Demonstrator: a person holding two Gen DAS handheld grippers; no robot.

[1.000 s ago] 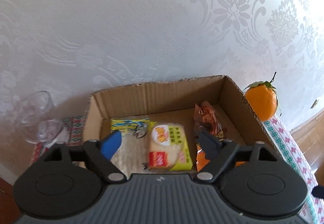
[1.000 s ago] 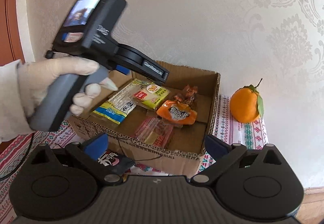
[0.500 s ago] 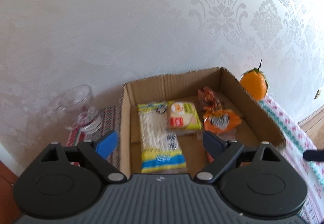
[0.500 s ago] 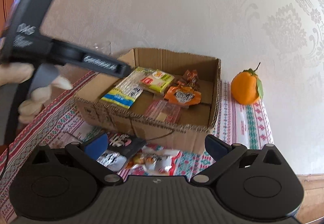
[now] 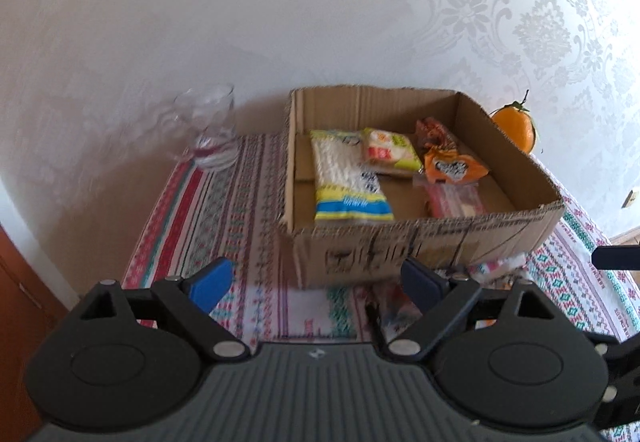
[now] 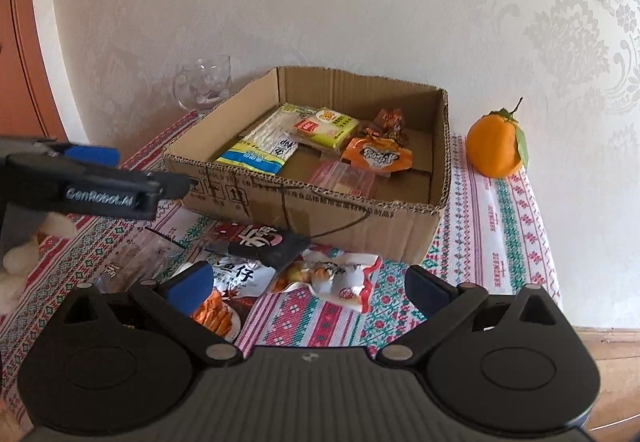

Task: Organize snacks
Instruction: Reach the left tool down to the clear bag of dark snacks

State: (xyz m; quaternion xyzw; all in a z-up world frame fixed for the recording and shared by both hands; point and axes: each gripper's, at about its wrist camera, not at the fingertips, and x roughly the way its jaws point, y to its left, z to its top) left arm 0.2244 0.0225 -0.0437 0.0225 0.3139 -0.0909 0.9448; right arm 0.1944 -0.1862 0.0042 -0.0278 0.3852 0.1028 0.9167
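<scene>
A cardboard box (image 5: 424,242) (image 6: 320,210) stands on the patterned tablecloth and holds several snack packs, among them a long yellow-and-blue pack (image 5: 346,178) (image 6: 260,146) and an orange pack (image 5: 454,166) (image 6: 378,156). Loose packs lie in front of the box: a black-and-red one (image 6: 256,242), a white one with orange sticks (image 6: 228,294), a white-and-red one (image 6: 340,278). My left gripper (image 5: 316,282) is open and empty, held in front of the box. My right gripper (image 6: 308,286) is open and empty above the loose packs.
A clear glass cup (image 5: 212,130) (image 6: 202,86) stands left of the box by the wall. An orange with a leaf (image 5: 514,130) (image 6: 496,146) sits right of the box. The left gripper's body (image 6: 88,186) reaches in from the left. The table edge drops off at right.
My left gripper has pulled back and down out of the box to its front, still open. My right gripper has drawn back a little, so the loose packs show.
</scene>
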